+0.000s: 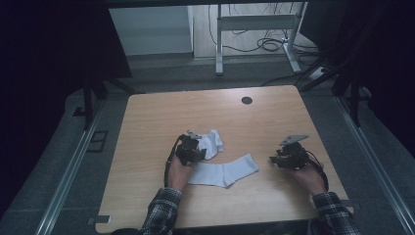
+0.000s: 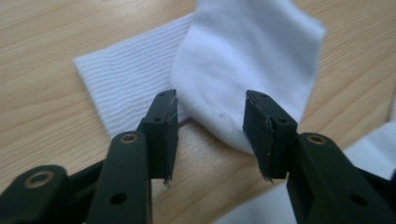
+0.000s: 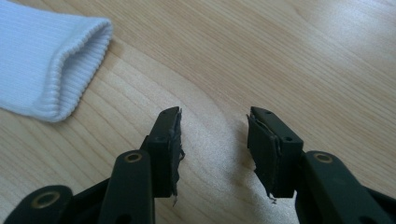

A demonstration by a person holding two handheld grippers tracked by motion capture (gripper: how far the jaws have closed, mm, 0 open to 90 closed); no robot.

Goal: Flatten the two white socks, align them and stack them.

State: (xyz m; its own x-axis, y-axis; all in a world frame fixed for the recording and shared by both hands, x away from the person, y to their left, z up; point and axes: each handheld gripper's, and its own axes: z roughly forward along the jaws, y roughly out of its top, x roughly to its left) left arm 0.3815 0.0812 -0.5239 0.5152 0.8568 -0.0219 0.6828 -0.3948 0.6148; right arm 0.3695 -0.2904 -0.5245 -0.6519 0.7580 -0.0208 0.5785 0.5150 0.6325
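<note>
two white socks lie near the middle of the wooden table (image 1: 147, 127). the folded sock (image 1: 214, 141) sits crumpled just ahead of the left gripper (image 1: 195, 149), and the flat sock (image 1: 225, 171) is stretched out nearer the person, running from beside the left hand (image 1: 178, 174) toward the right, its ribbed cuff end pointing at the right gripper (image 1: 276, 159). in the left gripper view the folded sock (image 2: 247, 60) has its smooth rounded part doubled over a ribbed part, and the rounded edge reaches down into the gap between the two black jaws. the jaws stand well apart, with bare wood showing between them below the cloth, and neither pad presses the sock; whether the right-hand pad just brushes it i cannot tell. a strip of the flat sock (image 2: 373, 140) shows at the right edge of that view. in the right gripper view the jaws are spread wide over bare table, holding nothing, and the flat sock's ribbed cuff (image 3: 46, 60) lies off to the upper left, apart from them. in the high view the right gripper rests low over the table to the right of that sock, clear of it, with the right hand (image 1: 306, 171) behind it. both sleeves are plaid. a small dark round hole (image 1: 246, 100) sits near the table's far edge, well away from the socks.
</note>
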